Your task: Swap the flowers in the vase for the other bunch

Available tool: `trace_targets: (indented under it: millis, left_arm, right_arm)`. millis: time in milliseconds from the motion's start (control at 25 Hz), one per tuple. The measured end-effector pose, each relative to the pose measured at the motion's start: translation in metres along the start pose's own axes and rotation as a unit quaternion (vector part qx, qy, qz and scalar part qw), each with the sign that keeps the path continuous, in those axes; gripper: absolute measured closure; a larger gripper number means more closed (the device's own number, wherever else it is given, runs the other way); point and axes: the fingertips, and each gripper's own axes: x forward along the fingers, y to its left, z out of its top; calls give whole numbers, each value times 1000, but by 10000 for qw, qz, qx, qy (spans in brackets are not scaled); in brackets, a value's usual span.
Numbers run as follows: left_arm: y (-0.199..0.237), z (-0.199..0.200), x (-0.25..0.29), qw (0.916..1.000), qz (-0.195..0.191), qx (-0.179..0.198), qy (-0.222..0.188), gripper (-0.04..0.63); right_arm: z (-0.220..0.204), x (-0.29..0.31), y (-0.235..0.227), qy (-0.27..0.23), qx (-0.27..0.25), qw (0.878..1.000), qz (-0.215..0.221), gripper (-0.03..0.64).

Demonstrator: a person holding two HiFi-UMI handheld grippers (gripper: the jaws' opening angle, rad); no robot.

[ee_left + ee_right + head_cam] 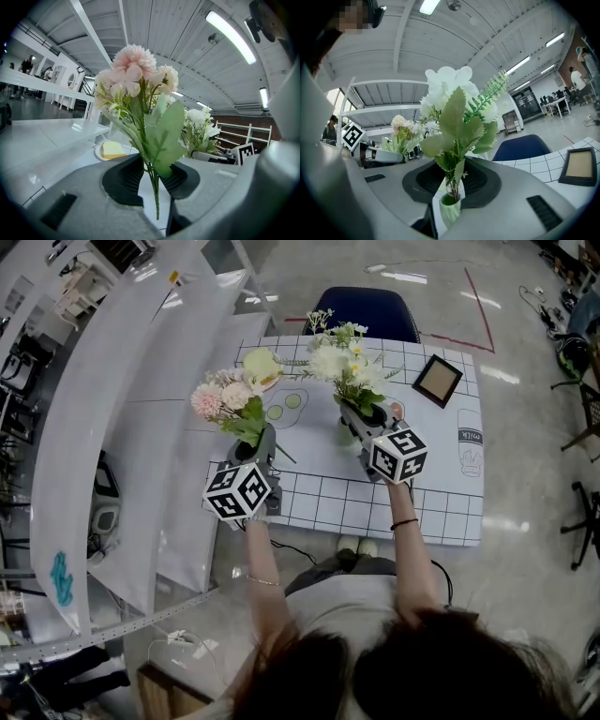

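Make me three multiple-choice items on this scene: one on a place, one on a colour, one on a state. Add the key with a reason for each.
1. Where is the pink artificial flower bunch?
A. Lying on the white grid-patterned table.
B. Clamped in the left hand-held gripper.
C. Under the table.

2. What colour is the padded chair beyond the table?
A. Red.
B. Yellow.
C. Dark blue.

3. How do the stems of the white artificial flower bunch stand?
A. Upright in the right hand-held gripper, ends in the small pale green vase.
B. Flat on the table.
C. Snapped in two.

Key:
1 B, its stems sit between that gripper's pads.
2 C, the head view shows a dark blue seat.
3 A, the right gripper view shows the stems running down into the vase's mouth.
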Motion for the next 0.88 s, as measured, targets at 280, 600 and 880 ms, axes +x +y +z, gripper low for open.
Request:
trace_targets:
  millis: [280,600,880]
  left_arm:
    - [0,-2,-3,10000,15,-27,-7,506]
    - [-1,-3,-7,10000,17,-48,-13,506]
    - [-2,-3,-11,9999,-8,-96,-53,506]
  right_arm:
    - [-8,-2,1,136,-81,9999,-18,545]
    - [-15,-4,1,341,-209,9991,-154,545]
    - [-18,-8,0,457,-253,9983,-256,544]
